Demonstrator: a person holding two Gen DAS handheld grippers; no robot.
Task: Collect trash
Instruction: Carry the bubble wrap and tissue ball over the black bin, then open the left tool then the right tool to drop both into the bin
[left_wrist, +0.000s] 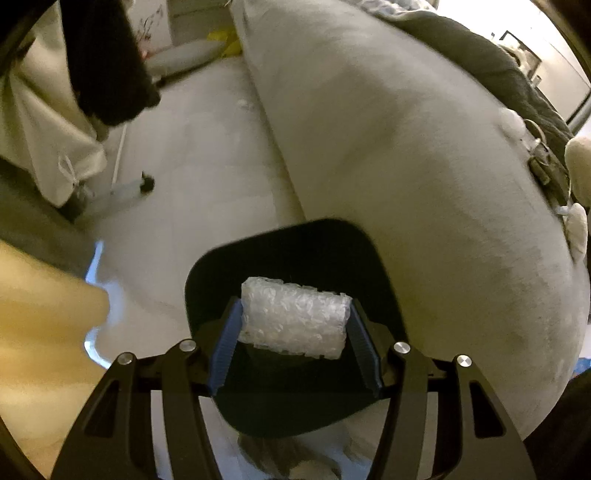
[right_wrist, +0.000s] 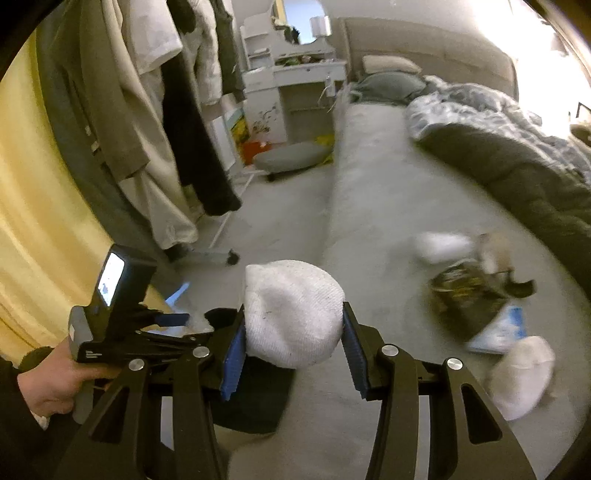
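My left gripper (left_wrist: 293, 310) is shut on a wad of bubble wrap (left_wrist: 295, 317), its blue pads pressing both ends. It hangs over the mouth of a black bin (left_wrist: 295, 251) that stands on the floor beside the bed. My right gripper (right_wrist: 293, 314) is shut on a balled white sock (right_wrist: 291, 314). In the right wrist view the black bin (right_wrist: 258, 402) shows under the fingers. The left gripper (right_wrist: 170, 319) sits at the left there, held by a hand (right_wrist: 51, 384).
A grey bed (left_wrist: 406, 166) fills the right side, with a dark wrapper (right_wrist: 469, 295), a blue-and-white packet (right_wrist: 502, 328) and white wads (right_wrist: 521, 376) lying on it. Clothes (right_wrist: 147, 129) hang at the left over a wheeled rack base (right_wrist: 221, 254). A white dresser (right_wrist: 291, 85) stands at the back.
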